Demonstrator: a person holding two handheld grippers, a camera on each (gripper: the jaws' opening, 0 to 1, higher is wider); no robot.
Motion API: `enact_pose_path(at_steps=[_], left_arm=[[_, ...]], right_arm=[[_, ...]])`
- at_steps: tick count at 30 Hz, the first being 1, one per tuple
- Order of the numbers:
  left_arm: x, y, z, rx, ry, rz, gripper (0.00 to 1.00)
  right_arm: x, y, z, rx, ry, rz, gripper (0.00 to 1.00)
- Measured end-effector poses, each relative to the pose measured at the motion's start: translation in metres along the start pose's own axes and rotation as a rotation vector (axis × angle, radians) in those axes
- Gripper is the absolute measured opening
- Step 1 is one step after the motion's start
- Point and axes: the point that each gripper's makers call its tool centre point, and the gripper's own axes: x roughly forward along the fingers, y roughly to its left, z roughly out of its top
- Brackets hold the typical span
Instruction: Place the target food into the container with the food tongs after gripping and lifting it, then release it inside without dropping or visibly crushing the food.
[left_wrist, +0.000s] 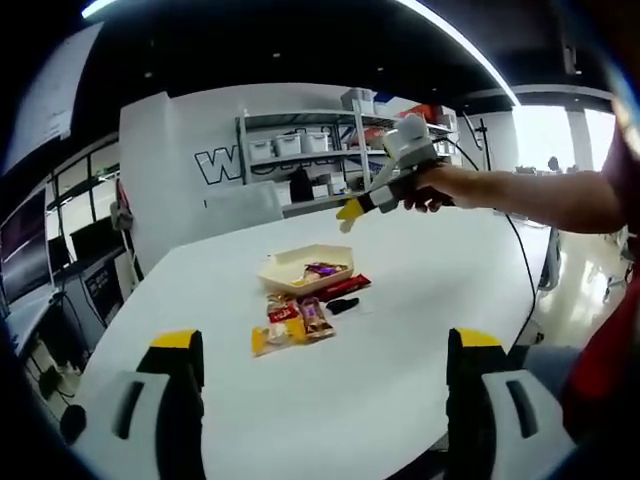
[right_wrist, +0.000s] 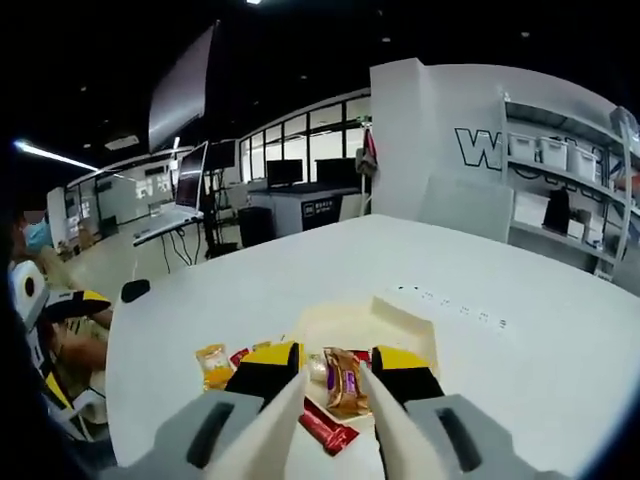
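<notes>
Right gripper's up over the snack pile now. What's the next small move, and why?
Probably ease the right gripper down toward the brown wrapped snack framed between its open jaws. In the left gripper view it hangs well above the table, nothing held. The tray lies just beyond the pile, so the carry after gripping should be short.

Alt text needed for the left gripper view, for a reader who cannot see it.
A white table holds a shallow tray with a purple packet inside, and more snack packets lie loose just outside it. Above the tray, a person's hand holds the right hand-held gripper. The left hand-held gripper is open in the foreground.
</notes>
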Motion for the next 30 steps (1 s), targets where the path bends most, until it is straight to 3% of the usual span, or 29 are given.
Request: enact_pose_path(at_steps=[14, 22, 30], left_arm=[[-0.002, -0.001, -0.004, 0.008, 0.009, 0.005, 0.99], [-0.001, -0.001, -0.003, 0.007, 0.003, 0.005, 0.99], [0.0, -0.004, -0.005, 0.007, 0.009, 0.001, 0.99]], right_arm=[[0.003, 0.015, -0.029, 0.027, 0.024, 0.034, 0.24], [0.004, 0.013, -0.033, 0.037, 0.033, 0.043, 0.24], [0.009, 0.023, -0.048, 0.049, 0.058, 0.068, 0.24]])
